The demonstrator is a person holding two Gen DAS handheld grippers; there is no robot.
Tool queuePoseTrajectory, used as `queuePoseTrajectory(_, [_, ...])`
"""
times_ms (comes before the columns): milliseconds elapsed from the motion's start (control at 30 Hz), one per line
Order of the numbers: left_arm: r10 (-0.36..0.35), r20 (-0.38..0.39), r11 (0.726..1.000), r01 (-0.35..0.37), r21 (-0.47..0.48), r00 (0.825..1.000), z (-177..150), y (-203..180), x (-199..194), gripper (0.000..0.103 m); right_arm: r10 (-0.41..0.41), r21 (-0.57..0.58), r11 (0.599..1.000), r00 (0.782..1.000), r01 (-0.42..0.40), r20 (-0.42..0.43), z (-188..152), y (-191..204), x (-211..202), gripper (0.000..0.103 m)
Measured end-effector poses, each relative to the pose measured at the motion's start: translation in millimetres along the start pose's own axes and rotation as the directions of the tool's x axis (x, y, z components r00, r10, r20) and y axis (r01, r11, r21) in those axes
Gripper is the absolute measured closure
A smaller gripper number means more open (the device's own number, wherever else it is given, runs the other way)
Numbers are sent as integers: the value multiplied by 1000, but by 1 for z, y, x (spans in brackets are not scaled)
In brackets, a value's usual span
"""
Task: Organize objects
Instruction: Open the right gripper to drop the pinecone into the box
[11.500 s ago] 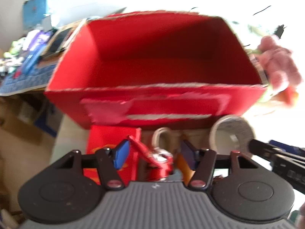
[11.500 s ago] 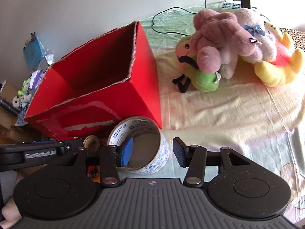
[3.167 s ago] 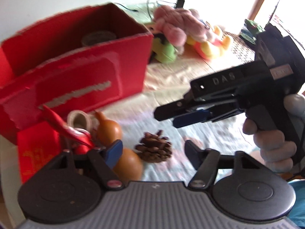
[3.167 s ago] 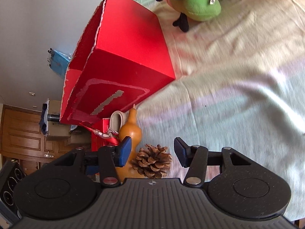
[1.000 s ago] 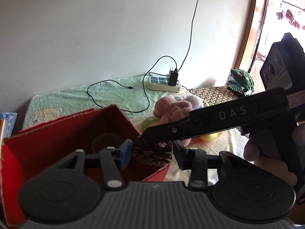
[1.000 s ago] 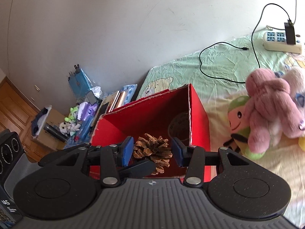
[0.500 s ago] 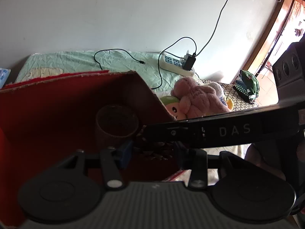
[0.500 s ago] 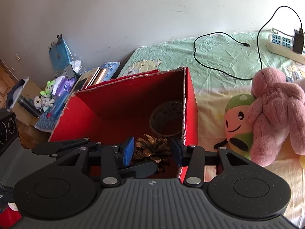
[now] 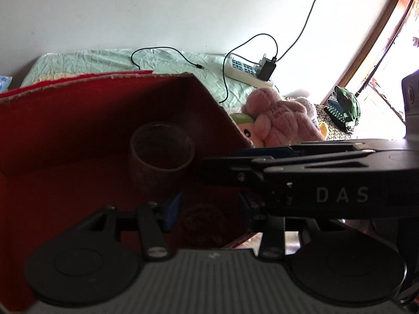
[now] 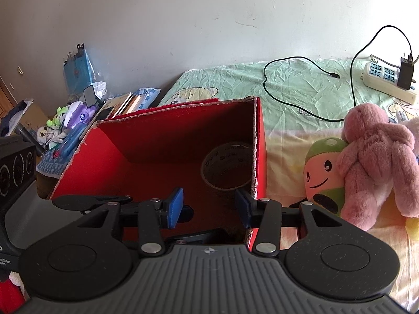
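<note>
Left claw (image 9: 209, 205) straddles pine cone (image 9: 201, 225) in red box (image 9: 65, 120) (grip unclear); right claw (image 10: 208, 201) half-open, empty.

Red box (image 10: 162, 154) with pale torn rim; brown tape roll (image 10: 227, 168) with dark print, far right inside. Black grippers, blue pads (image 10: 175, 207). Right: pink plush (image 10: 377, 162); green-and-peach plush (image 10: 324, 174) with black smile. Far: mint sheet (image 10: 296, 89) with bear print, black cable (image 10: 309, 89), white power strip (image 10: 387, 82)
</note>
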State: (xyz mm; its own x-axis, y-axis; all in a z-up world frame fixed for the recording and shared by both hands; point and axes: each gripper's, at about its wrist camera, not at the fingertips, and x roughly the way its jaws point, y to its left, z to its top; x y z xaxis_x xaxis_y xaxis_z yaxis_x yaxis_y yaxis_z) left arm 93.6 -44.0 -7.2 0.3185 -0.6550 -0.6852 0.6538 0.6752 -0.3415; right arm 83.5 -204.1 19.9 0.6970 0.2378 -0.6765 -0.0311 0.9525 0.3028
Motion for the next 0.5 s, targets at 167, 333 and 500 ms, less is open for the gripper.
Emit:
queuePoseTrajectory(167, [5, -4, 1000, -5, -9, 1000, 1, 3, 1, 51, 5, 7, 1000, 1000, -6, 21, -2, -2, 0, 55])
queuePoseTrajectory(333, [20, -14, 999, -20, -33, 1000, 1, 8, 3, 40, 0, -2, 1000, 999, 0, 41, -3, -1, 1, 55])
queuePoseTrajectory(500, [44, -25, 998, -45, -46, 999, 2, 9, 5, 34, 4, 4, 1000, 999, -4, 52, -3, -3, 1, 55])
